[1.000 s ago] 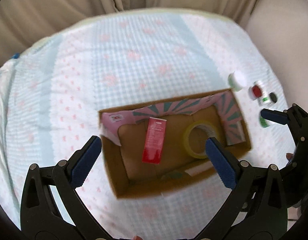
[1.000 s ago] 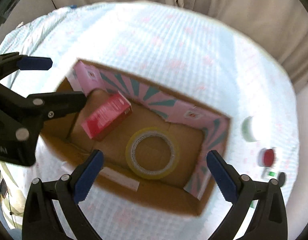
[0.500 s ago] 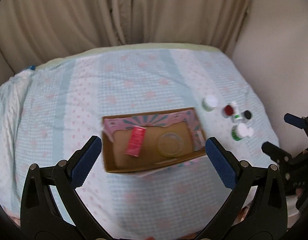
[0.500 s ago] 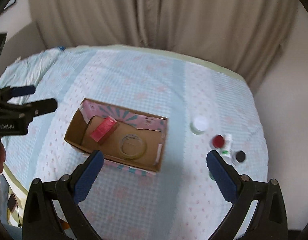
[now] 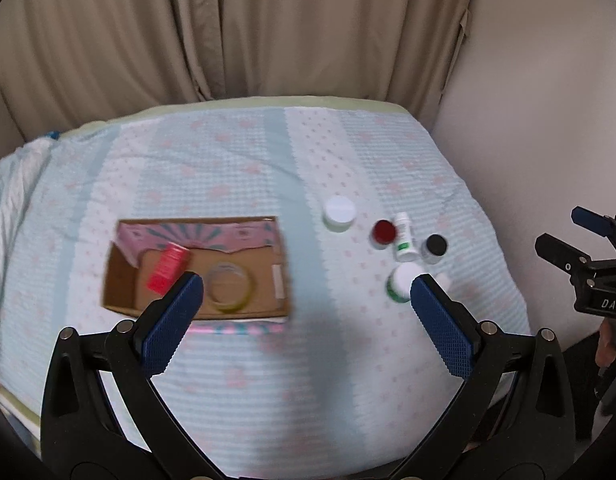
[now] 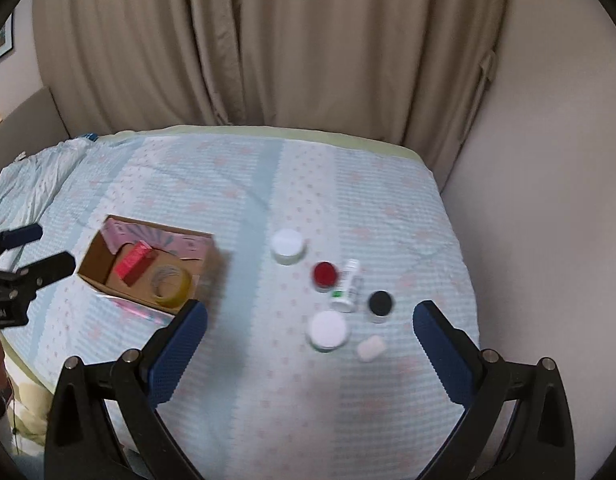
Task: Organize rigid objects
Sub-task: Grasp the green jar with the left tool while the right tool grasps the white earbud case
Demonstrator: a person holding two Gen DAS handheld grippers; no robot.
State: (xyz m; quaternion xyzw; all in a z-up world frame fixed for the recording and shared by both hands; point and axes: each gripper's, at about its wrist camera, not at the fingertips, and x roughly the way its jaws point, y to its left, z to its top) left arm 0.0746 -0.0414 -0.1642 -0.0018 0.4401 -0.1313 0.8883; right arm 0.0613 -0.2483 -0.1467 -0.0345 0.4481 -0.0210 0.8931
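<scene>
Nearest, both tools, left tool (image 5: pixel 303 312) and right tool (image 6: pixel 310 346), hang spread and empty above the bed (image 6: pixel 267 184). Farther off, loose jars (image 6: pixel 327 330) cluster right of the box (image 6: pixel 107 276), awaiting pickup; next likely needs descending onto one.

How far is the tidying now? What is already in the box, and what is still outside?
Done: the red carton and the tape roll lie in the cardboard box. In hand: nothing; the left gripper and right gripper are both open. Left on the bedspread: two white-lidded jars, a red-lidded jar, a black-lidded jar, a lying white bottle and a small white piece.
</scene>
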